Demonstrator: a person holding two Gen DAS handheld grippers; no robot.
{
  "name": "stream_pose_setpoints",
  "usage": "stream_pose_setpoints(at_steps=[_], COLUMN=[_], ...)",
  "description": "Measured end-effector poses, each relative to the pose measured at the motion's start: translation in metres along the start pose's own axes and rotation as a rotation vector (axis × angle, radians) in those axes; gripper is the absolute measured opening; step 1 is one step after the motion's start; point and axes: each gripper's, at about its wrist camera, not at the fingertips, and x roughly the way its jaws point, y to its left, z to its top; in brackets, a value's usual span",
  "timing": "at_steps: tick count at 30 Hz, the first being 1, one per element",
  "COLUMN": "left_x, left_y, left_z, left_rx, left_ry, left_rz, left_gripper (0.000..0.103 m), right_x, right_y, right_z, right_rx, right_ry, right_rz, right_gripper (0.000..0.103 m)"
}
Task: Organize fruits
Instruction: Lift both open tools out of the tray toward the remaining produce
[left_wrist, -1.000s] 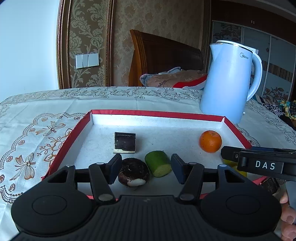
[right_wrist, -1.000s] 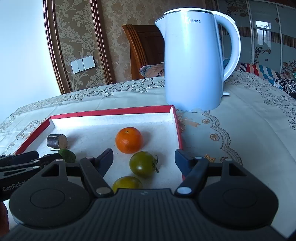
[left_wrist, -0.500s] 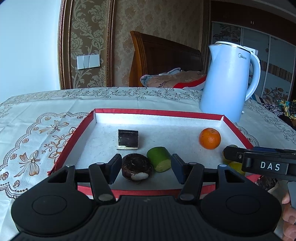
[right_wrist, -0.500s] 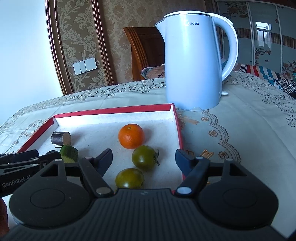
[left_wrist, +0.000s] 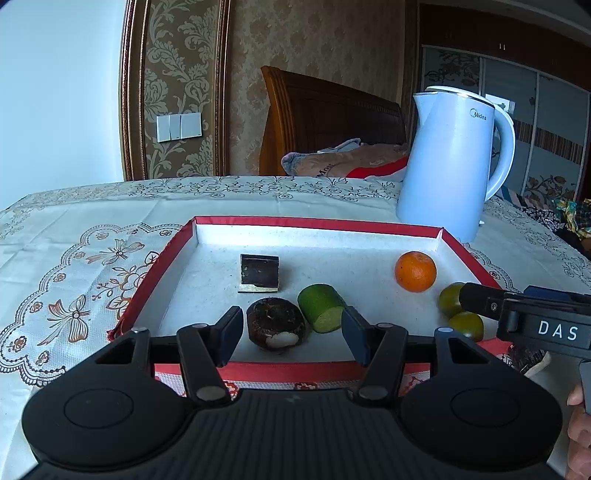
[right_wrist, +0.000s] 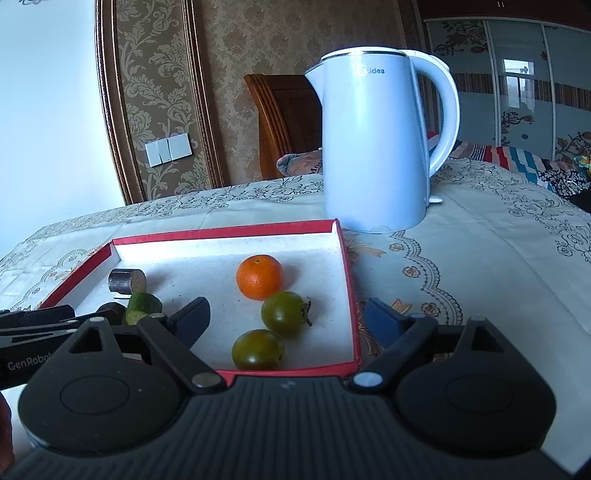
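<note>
The lace-patterned cloth-covered counter (left_wrist: 92, 236) carries a pale blue electric kettle (right_wrist: 373, 147) beside a shallow red-rimmed cardboard tray (left_wrist: 317, 222). Inside lie a round orange tangerine (right_wrist: 259, 277), two dark green tomatoes (right_wrist: 286, 313), a cut green cucumber stub (left_wrist: 322, 308), a brown mushroom-like lump (left_wrist: 276, 323) and a dark cylinder (left_wrist: 259, 272). The right tongs (right_wrist: 286, 317) have just been widening, released, nothing pressed between them; the left tongs (left_wrist: 291, 332) hang part-open, empty, before the lump. To grip well, I would centre one tomato between the pads and close gently, since it may roll.
</note>
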Motion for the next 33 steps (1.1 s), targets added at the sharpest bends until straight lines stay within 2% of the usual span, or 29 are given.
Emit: stream_pose_setpoints(at_steps=[13, 17, 23, 33], left_x=[-0.014, -0.016, -0.023, -0.043], left_y=[0.003, 0.001, 0.002, 0.007], left_z=[-0.008, -0.009, -0.012, -0.023], left_rx=[-0.009, 0.0, -0.002, 0.007], left_ry=[0.003, -0.007, -0.012, -0.002], left_rz=[-0.007, -0.001, -0.005, -0.061], left_gripper=[0.059, 0.066, 0.066, 0.066], right_x=[-0.009, -0.013, -0.019, -0.028], right_y=[-0.001, -0.001, 0.002, 0.001], right_z=[-0.008, -0.01, -0.012, -0.017], right_rx=[0.002, 0.002, -0.015, -0.016], right_ry=[0.009, 0.01, -0.007, -0.015], right_rz=[0.003, 0.015, 0.015, 0.02], right_gripper=[0.09, 0.092, 0.092, 0.098])
